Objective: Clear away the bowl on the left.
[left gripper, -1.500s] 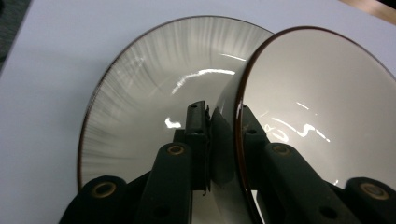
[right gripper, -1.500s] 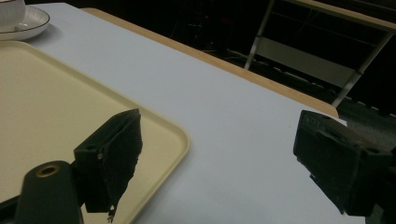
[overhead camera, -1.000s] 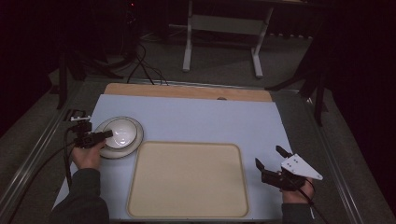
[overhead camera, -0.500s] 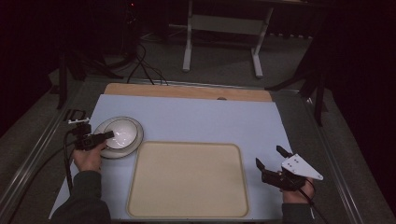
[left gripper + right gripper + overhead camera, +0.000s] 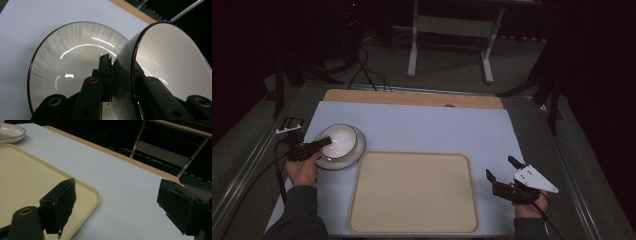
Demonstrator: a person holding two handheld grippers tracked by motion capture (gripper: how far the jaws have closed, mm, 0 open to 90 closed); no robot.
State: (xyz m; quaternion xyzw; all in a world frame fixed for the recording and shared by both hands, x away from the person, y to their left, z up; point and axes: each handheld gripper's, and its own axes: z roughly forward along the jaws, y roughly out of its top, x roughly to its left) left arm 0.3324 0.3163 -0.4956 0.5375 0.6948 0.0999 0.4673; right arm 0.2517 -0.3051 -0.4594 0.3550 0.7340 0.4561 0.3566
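We see the left gripper closed on the rim of a small bowl: in the left gripper view one jaw lies inside the bowl and the other outside against its wall, so the thin wall is pinched between them. The bowl is tilted in that view, its mouth turned sideways, and it seems lifted a little off the plate under it, though we cannot tell if it is still touching. In the high view the bowl sits over the plate at about the 10 o'clock corner of the tray.

The relation that matters for the next move: from the left gripper the tray lies toward 4 o'clock, very near, and the plate's edge is just beside the tray's rim. The left hand is clearly the nearer one. The right gripper waits at 3 o'clock of the tray, well apart from the bowl, its jaws wide apart and holding nothing.

The bowl is glazed ceramic, white and glossy inside, with a thin dark brown rim and a greyer outside. The plate is round and shallow, also glossy, with fine radial lines and the same dark edge. The tray is beige, matte, rectangular with rounded corners and a low raised rim. It lies on a pale blue mat over a wooden board.
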